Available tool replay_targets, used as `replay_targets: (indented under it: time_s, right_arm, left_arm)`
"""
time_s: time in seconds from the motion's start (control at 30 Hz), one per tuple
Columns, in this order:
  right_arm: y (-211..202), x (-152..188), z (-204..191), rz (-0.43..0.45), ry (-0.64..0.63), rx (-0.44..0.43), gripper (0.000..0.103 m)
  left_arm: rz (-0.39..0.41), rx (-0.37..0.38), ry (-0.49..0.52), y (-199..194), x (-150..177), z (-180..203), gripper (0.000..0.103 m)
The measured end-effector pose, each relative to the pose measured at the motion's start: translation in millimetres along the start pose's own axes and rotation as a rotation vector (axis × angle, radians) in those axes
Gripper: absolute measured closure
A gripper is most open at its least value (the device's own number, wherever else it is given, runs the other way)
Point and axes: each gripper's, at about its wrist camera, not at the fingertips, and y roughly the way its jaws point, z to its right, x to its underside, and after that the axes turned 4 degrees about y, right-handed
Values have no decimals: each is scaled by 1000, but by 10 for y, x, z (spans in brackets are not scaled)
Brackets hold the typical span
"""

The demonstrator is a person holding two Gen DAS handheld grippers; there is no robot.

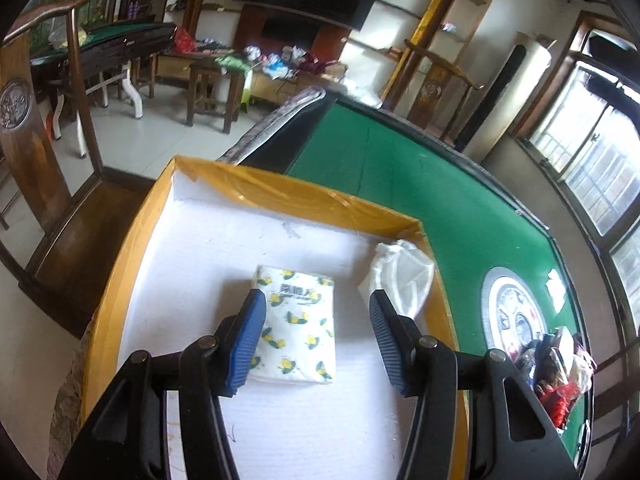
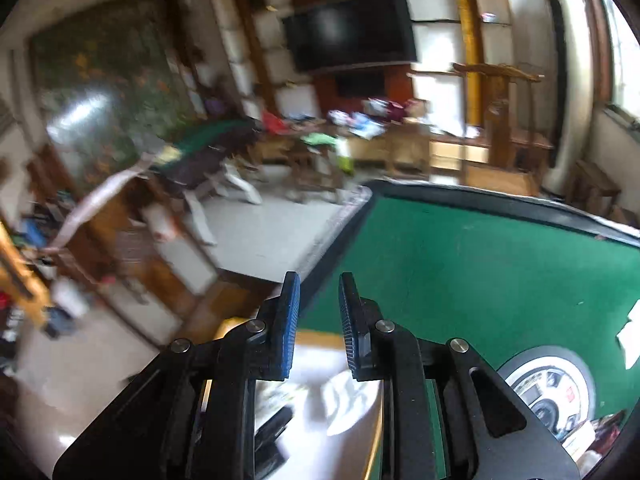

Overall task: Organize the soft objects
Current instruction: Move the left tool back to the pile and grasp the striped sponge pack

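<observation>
Tissue pack lies flat in the box, a white cloth in the box's far right corner. The left gripper hovers over the pack, half open and empty. The right gripper is narrowly parted, empty. Best fetch the pile beside the box on the table next. The right view is blurred; the pile is partly hidden.

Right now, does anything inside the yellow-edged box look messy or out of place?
Mostly no. The lemon-print tissue pack lies flat on the white floor of the box. The white cloth pouch is crumpled and slumped against the box's right wall near the corner, so it looks dropped rather than laid neatly.
</observation>
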Motion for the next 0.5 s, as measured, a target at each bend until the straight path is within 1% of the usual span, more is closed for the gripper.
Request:
replay_targets:
  time_s: [0.03,0.1,0.17,0.23,0.27,0.3,0.37,0.47,0.5]
  right_arm:
    - [-178,88,28,1,-7,-50,62]
    - [-470,338,114,-9,-21,-92,62]
    - [-797,663,275,21,-19,-124,62]
    - [-1089,1011,498,28,-8,-162,62]
    - [-1221,1193,622,35,6,-158,62]
    - [-1332,1363,761,47,16,-156,62]
    - [-1481,1715,1027,43,20,-146,62]
    - [-1574,2078,1421,40,30,-138,62]
    - [-1613,2185,1594,50,51,-138,62]
  left_arm:
    - [10,-2,15,-21,5,36,49]
    - [24,-3,53,-55,26,124,49]
    - [32,12,93,-78,45,233,49]
    - [33,41,137,-101,77,355,49]
    - [34,55,156,-109,88,415,49]
    - [24,73,177,-110,106,486,49]
    - [-14,147,235,-109,153,683,49]
    - [-81,214,317,-97,251,1008,49]
    - [-113,252,346,-85,299,1144,49]
